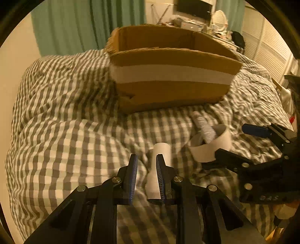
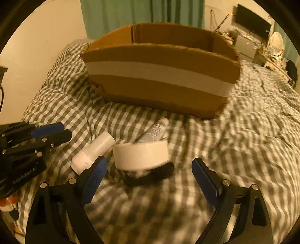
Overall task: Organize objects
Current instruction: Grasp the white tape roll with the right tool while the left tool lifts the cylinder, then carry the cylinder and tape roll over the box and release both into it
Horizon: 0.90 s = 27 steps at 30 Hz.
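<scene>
white bottle [image 1: 161, 165] | just right of shut left tongs [image 1: 146, 161], unheld

A bed w/ a rumpled grey-and-white check duvet [image 1: 61, 142] filled most of the rm, lit warm yellow. Green curtains [image 1: 75, 22] hung behind it beside a cream wall [image 2: 46, 37]. Far right stood a cluttered desk [image 1: 196, 24] under a dark wall-mounted screen [image 1: 195, 8], w/ white louvred doors [image 1: 270, 52] alongside.

No legible text anywhere.
</scene>
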Each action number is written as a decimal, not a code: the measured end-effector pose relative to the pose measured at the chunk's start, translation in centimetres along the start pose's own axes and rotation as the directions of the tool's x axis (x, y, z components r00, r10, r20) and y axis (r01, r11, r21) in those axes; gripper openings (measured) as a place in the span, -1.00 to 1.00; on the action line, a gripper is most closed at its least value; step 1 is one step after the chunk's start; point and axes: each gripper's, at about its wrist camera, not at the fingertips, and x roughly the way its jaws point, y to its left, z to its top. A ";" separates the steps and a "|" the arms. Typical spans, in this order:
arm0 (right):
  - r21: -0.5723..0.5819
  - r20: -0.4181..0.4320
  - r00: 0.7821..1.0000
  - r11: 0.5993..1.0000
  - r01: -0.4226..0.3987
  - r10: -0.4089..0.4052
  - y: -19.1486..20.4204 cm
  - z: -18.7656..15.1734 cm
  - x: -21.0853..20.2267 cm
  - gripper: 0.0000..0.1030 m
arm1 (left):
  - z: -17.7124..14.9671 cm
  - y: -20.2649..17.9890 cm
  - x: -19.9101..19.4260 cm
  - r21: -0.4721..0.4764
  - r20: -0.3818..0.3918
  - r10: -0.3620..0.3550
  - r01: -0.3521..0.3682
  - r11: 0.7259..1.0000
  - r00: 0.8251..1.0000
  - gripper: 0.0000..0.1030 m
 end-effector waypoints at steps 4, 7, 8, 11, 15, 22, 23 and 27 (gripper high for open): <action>-0.035 -0.107 0.994 0.999 0.011 -0.014 0.7 0.9 3.9 0.77 | 0.2 0.3 0.5 -0.001 -0.010 -0.003 0.003 1.000 1.000 -0.55; 0.013 -0.121 0.993 1.000 -0.018 0.019 -0.4 0.5 4.7 0.69 | 0.2 0.4 1.4 -0.006 -0.043 -0.001 0.000 1.000 0.999 -0.44; 0.038 -0.095 0.995 0.999 -0.035 0.038 -0.9 0.5 4.1 0.56 | 0.2 0.5 2.0 -0.017 -0.065 0.013 -0.014 1.000 0.998 -0.37; 0.116 0.014 1.000 0.993 -0.018 0.016 -3.4 0.6 0.9 0.56 | 0.2 0.6 2.9 -0.041 -0.095 0.019 -0.023 0.999 0.995 -0.24; 0.154 0.068 0.998 0.988 -0.012 0.001 -5.8 0.2 -2.0 0.56 | -0.2 -1.1 2.9 -0.007 -0.092 0.006 -0.007 1.000 0.996 0.18; 0.233 0.085 0.995 0.970 -0.065 0.046 -7.9 -0.9 -2.1 0.56 | -0.5 -3.1 6.3 0.034 -0.188 0.029 -0.023 0.999 0.982 0.18; 0.240 0.085 0.995 0.968 -0.071 0.051 -8.1 -0.8 -2.0 0.56 | -0.6 -3.0 6.8 0.030 -0.204 0.034 -0.028 0.999 0.978 0.18; 0.258 0.120 0.990 0.961 -0.103 0.074 -8.4 -0.7 -2.6 0.56 | -1.1 -3.4 8.1 0.043 -0.234 0.022 -0.013 0.999 0.972 0.18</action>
